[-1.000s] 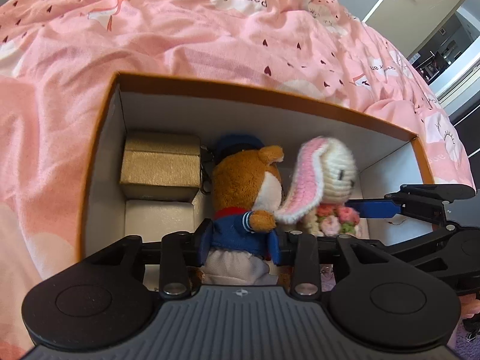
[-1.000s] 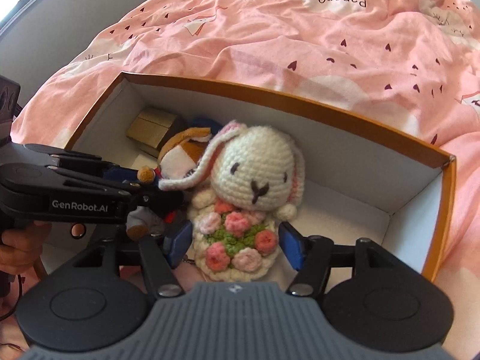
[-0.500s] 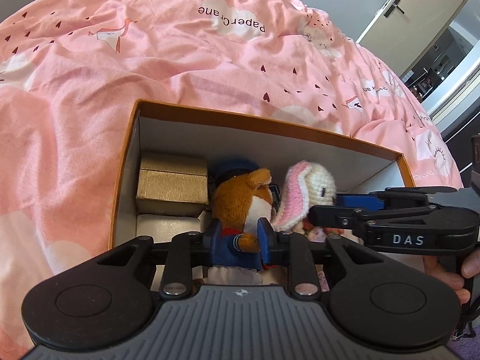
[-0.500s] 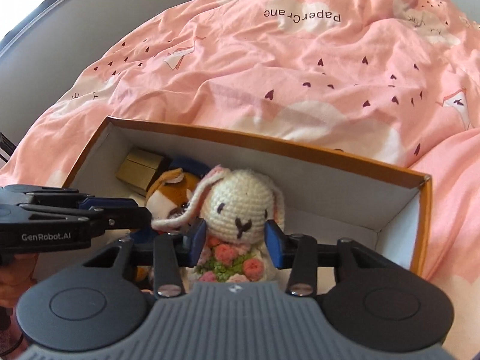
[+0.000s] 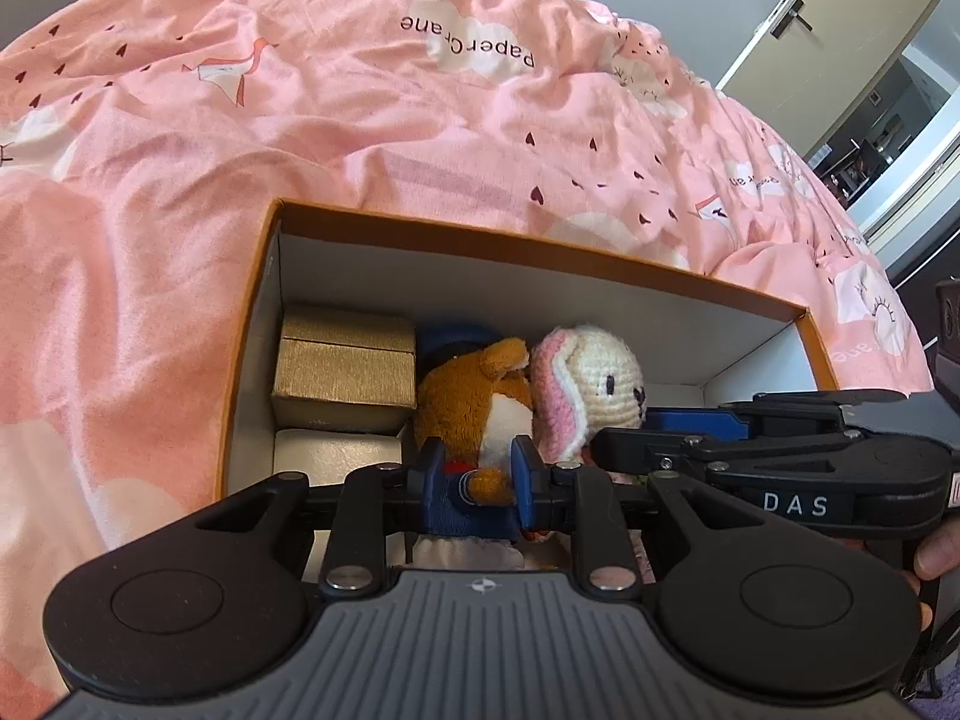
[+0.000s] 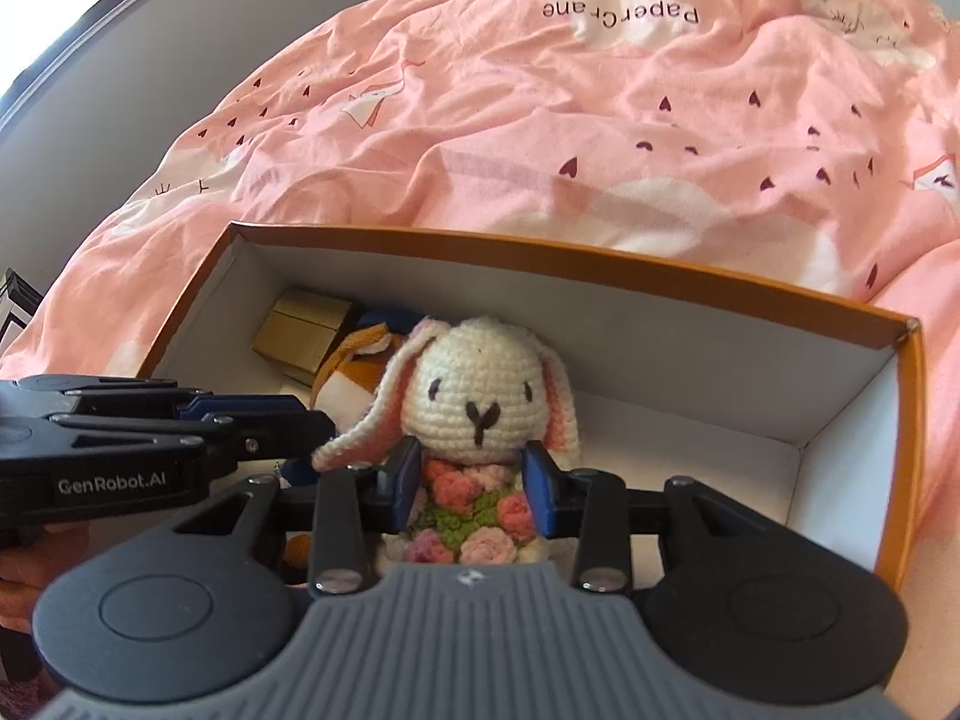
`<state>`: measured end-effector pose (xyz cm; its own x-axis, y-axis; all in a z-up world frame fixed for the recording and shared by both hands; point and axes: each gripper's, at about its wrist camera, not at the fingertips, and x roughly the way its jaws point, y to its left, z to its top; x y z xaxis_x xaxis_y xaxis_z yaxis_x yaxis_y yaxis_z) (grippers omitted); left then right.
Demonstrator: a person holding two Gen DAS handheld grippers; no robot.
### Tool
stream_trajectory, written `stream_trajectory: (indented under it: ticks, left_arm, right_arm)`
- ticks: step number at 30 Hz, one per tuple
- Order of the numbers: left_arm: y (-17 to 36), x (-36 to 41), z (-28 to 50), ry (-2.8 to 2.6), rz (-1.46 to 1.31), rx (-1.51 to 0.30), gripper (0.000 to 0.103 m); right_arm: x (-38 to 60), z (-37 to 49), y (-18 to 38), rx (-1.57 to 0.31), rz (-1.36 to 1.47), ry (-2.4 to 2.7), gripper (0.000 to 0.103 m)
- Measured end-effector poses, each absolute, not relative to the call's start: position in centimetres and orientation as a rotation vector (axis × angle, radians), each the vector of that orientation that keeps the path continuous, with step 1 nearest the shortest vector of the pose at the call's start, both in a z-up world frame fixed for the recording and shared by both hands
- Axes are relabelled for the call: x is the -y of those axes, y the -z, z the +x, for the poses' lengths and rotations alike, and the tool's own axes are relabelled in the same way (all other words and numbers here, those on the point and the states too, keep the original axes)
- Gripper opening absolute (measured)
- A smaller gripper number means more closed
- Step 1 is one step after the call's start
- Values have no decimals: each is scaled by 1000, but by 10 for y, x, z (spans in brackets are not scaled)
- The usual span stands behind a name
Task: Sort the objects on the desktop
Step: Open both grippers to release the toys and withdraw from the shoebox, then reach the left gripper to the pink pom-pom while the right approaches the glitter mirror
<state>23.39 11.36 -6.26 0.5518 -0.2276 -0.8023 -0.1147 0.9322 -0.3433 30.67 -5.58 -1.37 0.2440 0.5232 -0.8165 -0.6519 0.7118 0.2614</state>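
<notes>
An orange box with white inside walls (image 5: 540, 294) (image 6: 690, 336) lies on a pink bedcover. In it a brown plush fox in a blue outfit (image 5: 480, 414) (image 6: 354, 366) stands next to a cream crochet bunny with a flower bouquet (image 5: 600, 384) (image 6: 480, 384). My left gripper (image 5: 477, 474) is shut on the fox's body. My right gripper (image 6: 474, 483) is shut on the bunny's body below the head. Each gripper shows from the side in the other's view: the left one in the right wrist view (image 6: 150, 450), the right one in the left wrist view (image 5: 780, 456).
A gold gift box (image 5: 345, 369) (image 6: 303, 336) sits in the box's left end, with a white box (image 5: 336, 450) in front of it. The pink bedcover (image 5: 420, 120) surrounds the box. A door (image 5: 798, 18) stands at the far right.
Both grippers narrowed from open to shut on the fox and the bunny. Both views have pulled back and up, so the box looks smaller and lower.
</notes>
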Motion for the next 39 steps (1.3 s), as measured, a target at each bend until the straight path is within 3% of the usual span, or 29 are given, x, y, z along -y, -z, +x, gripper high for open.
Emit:
stream_trajectory:
  ticks: [18,26,33,39]
  left_arm:
    - [-21,-82,149,100,-281,-821,27]
    - [-30,-65,91,67,-225,-743,27]
    - [-14,-48,65,195,-175,-868,27]
    - [9,-37,39,217,-120,-995,29]
  right_arm:
    - [106,210,-56,-777,-109,-797,41]
    - [134,145,-65,-679,-94,-744,40]
    - [147,94,-54,-668,-150,-749,41]
    - [154,69,-18,-817,-247,-714,47]
